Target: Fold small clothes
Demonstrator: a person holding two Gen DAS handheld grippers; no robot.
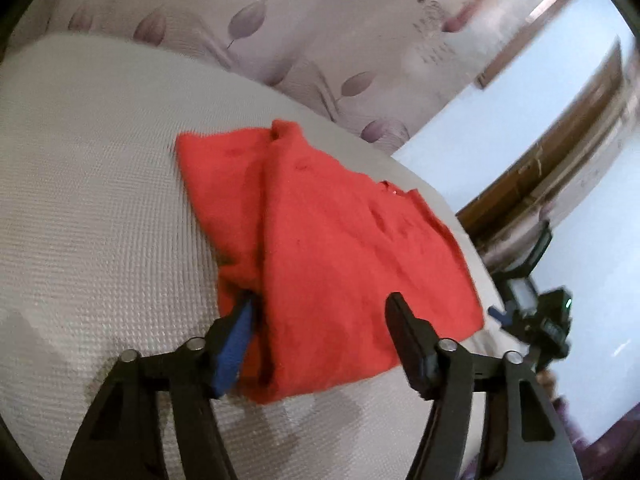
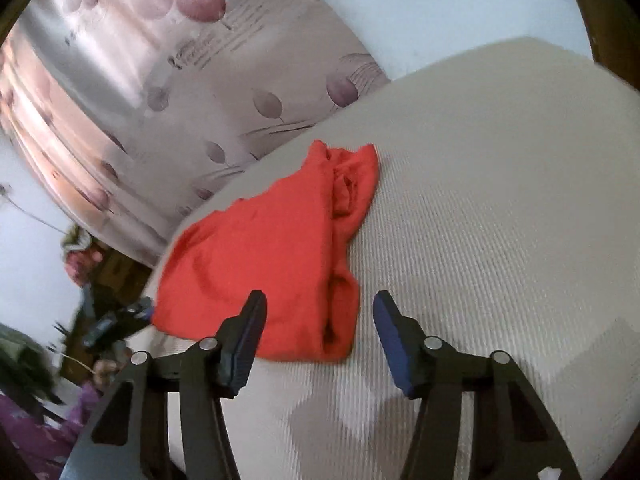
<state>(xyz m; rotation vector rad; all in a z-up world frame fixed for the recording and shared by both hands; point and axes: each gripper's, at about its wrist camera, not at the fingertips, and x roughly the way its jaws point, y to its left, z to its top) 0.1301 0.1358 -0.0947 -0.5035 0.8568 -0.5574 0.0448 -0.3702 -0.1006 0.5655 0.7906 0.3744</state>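
A small red garment lies partly folded on a beige textured surface. It also shows in the right wrist view. My left gripper is open, its jaws wide apart over the garment's near edge; the left finger's blue pad touches a fold of the cloth. My right gripper is open just above the garment's near right corner, holding nothing. The right gripper also shows in the left wrist view, at the garment's right side.
A curtain with purple leaf print hangs behind the surface. A pale wall and brown wooden furniture stand to the right. The surface's edge drops off just past the garment; clutter lies below it.
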